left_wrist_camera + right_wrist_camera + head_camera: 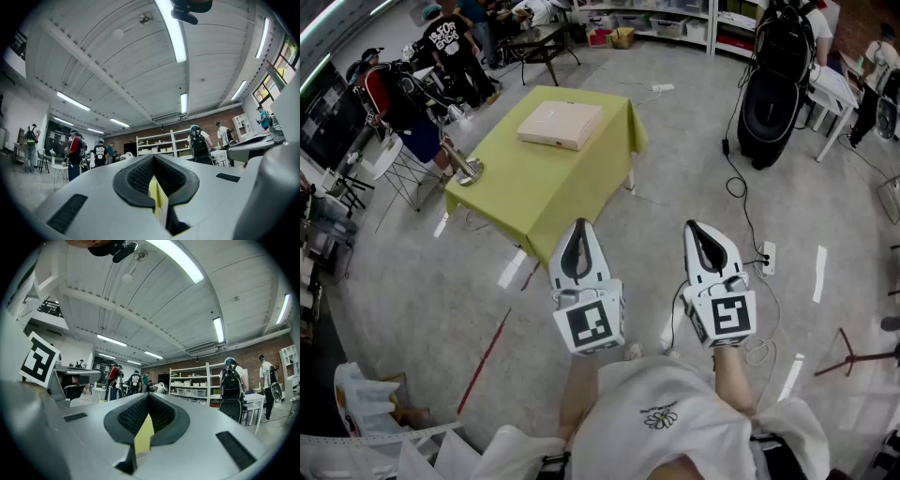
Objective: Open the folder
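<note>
Clearly our left gripper [578,226] and right gripper [699,226] had jaws together, empty, well short of the folder [560,125] on the far table [530,192]; arriving closed, we risked shoving it, not opening it.

Folder [560,125]: beige, closed, lying flat on far part of green-clothed table [534,192].

The room is lit brightly by long lamps [174,33] on the ceiling [117,65]. White glare is thrown back from the shiny floor [513,269]. All three pictures are bent round at the edges, and dark corners are seen. Near parts are blurred in both gripper views.
</note>
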The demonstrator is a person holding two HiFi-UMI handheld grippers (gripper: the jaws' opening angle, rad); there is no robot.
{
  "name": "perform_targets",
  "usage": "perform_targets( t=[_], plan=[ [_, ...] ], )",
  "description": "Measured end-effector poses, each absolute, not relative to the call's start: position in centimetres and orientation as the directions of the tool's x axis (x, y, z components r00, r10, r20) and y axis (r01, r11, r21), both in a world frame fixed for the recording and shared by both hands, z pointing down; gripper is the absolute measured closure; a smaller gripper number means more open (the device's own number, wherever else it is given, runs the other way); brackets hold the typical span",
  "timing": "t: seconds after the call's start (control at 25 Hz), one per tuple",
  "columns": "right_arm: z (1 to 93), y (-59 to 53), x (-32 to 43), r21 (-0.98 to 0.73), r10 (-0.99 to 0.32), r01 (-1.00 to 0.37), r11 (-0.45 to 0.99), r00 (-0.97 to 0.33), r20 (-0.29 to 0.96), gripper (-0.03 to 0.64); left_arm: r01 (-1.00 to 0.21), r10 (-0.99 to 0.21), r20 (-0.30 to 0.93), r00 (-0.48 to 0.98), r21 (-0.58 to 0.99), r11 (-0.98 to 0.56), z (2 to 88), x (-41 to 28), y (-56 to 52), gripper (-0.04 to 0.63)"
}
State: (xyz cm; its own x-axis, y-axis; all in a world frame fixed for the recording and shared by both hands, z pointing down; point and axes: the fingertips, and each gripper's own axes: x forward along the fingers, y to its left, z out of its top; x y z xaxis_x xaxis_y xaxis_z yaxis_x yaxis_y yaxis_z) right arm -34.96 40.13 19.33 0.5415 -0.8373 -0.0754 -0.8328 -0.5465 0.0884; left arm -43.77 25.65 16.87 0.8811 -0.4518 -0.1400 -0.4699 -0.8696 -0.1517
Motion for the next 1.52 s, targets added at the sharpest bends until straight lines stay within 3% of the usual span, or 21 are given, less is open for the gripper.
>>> perform_targets(
  t=[1.0,1.52],
  plan=[
    [20.8,45.8,-32.4,0.059,-0.898,-0.898,-0.437,0.431,-0.094,0.604,-0.536,-0.516,-0.151,0.843,-0.156,-0.830,17.9,-41.6,31.8,0.580],
    [23.0,43.3,-25.6,0.066,-0.906,-0.907,-0.416,0.408,-0.110,0.604,-0.588,-0.562,-0.178,0.808,-0.174,-0.790,19.9,-36.3,26.0,0.580]
  ],
)
